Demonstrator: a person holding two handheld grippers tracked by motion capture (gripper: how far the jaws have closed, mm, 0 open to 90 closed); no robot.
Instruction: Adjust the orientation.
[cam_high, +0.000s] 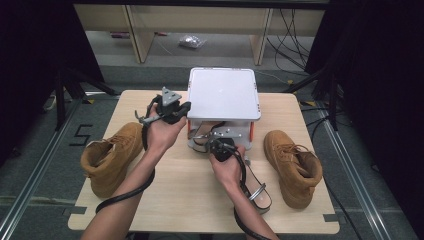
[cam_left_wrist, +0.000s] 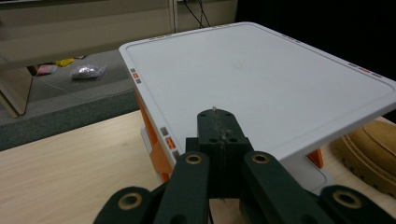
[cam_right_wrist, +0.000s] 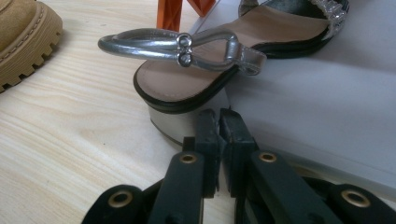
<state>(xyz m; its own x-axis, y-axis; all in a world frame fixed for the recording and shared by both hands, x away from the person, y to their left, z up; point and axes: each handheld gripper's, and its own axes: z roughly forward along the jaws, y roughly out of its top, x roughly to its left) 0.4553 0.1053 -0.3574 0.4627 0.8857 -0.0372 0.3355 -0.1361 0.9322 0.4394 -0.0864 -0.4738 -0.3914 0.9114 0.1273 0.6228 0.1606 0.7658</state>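
A white two-level rack (cam_high: 224, 93) on orange legs stands at the back of the wooden table (cam_high: 190, 200). A silver sandal (cam_high: 200, 134) lies on its lower shelf, heel toward me; in the right gripper view the same sandal (cam_right_wrist: 187, 84) hangs its heel over the shelf edge. My right gripper (cam_high: 215, 143) sits just in front of that heel, and in its own view the right gripper (cam_right_wrist: 219, 116) has its jaws together with nothing between them. My left gripper (cam_high: 186, 107) is raised beside the rack's left edge; the left gripper (cam_left_wrist: 217, 116) is shut and empty over the rack top (cam_left_wrist: 261, 79).
One tan boot (cam_high: 107, 155) stands at the table's left and another tan boot (cam_high: 295, 167) at its right. A second silver sandal (cam_high: 257, 192) lies on the table by my right forearm. Dark curtains and cables flank the table.
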